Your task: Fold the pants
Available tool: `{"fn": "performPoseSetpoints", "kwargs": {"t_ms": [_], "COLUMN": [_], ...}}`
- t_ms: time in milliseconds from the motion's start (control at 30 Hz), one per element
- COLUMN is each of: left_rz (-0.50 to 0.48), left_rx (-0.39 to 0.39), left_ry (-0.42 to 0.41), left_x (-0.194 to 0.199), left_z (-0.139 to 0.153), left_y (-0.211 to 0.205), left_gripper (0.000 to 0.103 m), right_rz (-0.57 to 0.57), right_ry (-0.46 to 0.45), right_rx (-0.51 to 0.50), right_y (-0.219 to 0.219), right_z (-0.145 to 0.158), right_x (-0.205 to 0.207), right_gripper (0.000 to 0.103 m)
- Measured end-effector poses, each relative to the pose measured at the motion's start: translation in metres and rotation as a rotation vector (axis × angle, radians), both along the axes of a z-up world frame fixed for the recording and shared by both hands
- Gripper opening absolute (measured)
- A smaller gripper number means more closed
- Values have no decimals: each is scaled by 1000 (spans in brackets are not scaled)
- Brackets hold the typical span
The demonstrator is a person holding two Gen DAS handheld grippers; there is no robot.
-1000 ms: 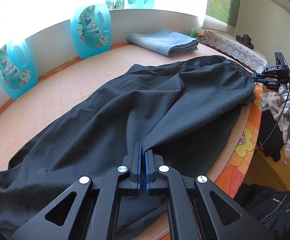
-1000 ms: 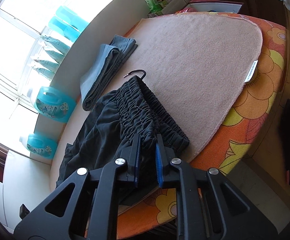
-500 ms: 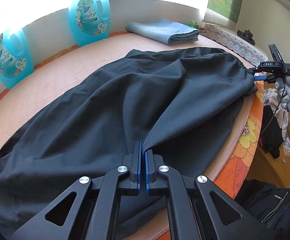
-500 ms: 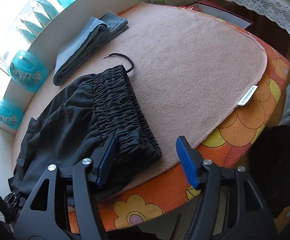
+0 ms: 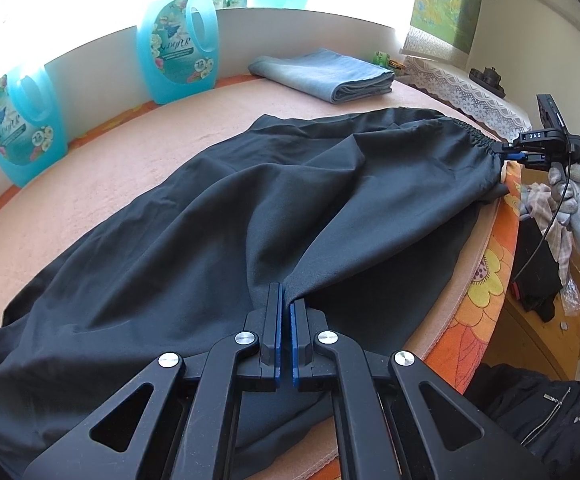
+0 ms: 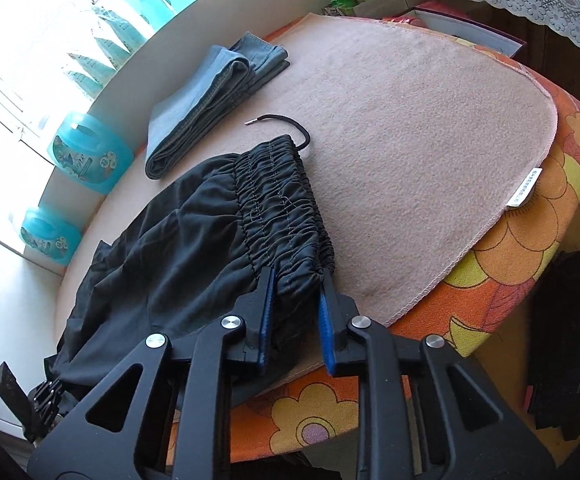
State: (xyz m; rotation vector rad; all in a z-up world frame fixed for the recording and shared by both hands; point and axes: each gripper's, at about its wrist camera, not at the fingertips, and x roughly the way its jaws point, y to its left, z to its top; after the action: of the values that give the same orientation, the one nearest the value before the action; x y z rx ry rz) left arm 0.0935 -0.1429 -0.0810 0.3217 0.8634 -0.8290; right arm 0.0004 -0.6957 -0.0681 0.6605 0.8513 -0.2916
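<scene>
Left-wrist view showed the peach-pink fleece blanket (image 5: 102, 184) spread over an orange flowered cover, and on it the black thin-fabric pants (image 5: 218, 216) lay flat, waistband toward the near right edge. Behind them sat folded blue jeans (image 5: 322, 74) and two turquoise plastic detergent jugs (image 5: 178, 46). The left gripper (image 5: 285, 300) was pressed together, pinching a pant-leg fold. The right gripper (image 6: 296, 284) was closing around the gathered elastic waistband (image 6: 282, 204), its pads at the cloth.
</scene>
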Motion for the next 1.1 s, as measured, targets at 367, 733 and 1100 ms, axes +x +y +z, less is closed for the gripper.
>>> {"fn": "performPoseSetpoints", "kwargs": {"t_ms": [367,733,1100], "left_rz": [5,3,-19], "left_rx": [6,17,-11], "left_ry": [6,15,22], "left_x": [2,0,-7], "left_z": [-4,-8,1], "left_y": [2,1,-10], "left_gripper": [2,2,2], "right_rz": [-43,-104,-71], "right_ry": [-9,-57,-154], "right_rx": [74,243,-133], "right_y": [-7,-8,7], "right_z": [-8,-39,41], "right_x": [-10,-15,12], "right_gripper": [31,44,19]}}
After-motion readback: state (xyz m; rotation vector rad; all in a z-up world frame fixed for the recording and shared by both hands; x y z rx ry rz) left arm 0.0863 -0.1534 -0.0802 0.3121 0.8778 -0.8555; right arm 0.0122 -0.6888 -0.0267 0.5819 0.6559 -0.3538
